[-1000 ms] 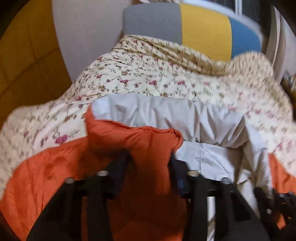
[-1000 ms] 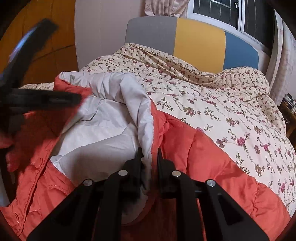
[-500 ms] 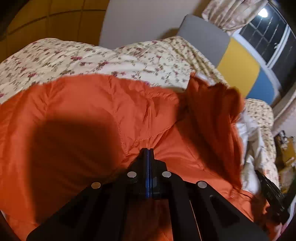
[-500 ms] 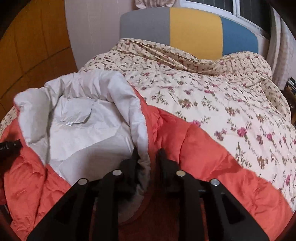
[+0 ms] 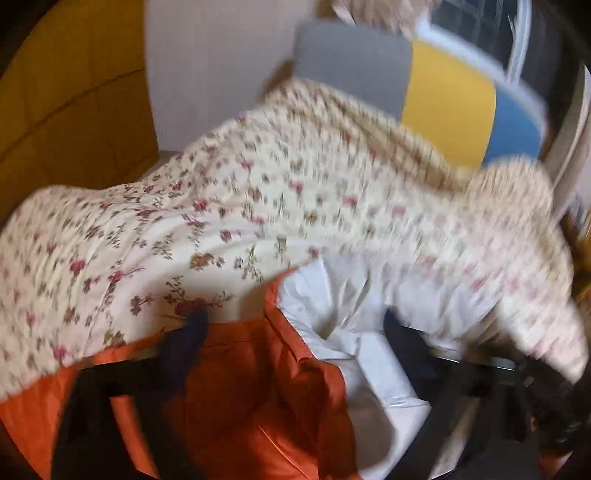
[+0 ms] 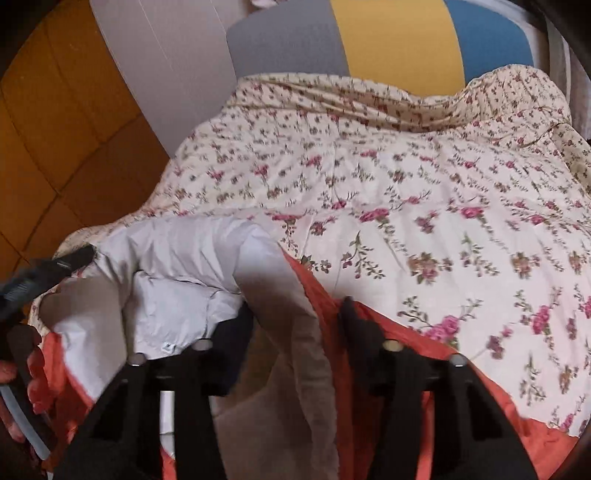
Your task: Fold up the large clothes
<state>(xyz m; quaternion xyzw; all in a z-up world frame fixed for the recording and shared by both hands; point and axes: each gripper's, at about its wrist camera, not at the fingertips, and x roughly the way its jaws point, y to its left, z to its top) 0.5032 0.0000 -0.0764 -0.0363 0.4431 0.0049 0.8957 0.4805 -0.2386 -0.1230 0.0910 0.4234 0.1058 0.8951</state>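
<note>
One garment in view: an orange padded jacket (image 6: pixel 373 387) with a pale grey lining (image 6: pixel 177 280), lying on a bed at the near end. One floral quilt (image 6: pixel 424 206) covers the bed; the jacket rests on top of it. The lining side is turned up, with orange shell showing along both outer edges.

Two grippers, one per hand.

Right gripper (image 6: pixel 295 317): both fingers visible, spread apart. A folded edge of the jacket, grey lining on the left and orange shell on the right, runs up through the gap between them. The cloth sits close to both fingers; whether the pads press on it cannot be told from this view.

Left gripper (image 5: pixel 295 325): picture heavily motion-blurred. Jaws are opening, the two fingers standing far apart. Orange shell and grey lining lie between them, slack, not pinched. In the right wrist view this gripper (image 6: pixel 55 266) appears at the far left edge, over the jacket's left side, with part of a hand (image 6: pixel 22 373) under it.

One headboard (image 6: pixel 399 33) behind the quilt, in three coloured panels: grey, yellow, blue. One small white tag (image 6: pixel 166 346) on the lining, just beside the right gripper's left finger. Wooden floor (image 6: pixel 59 140) to the left of the bed.
</note>
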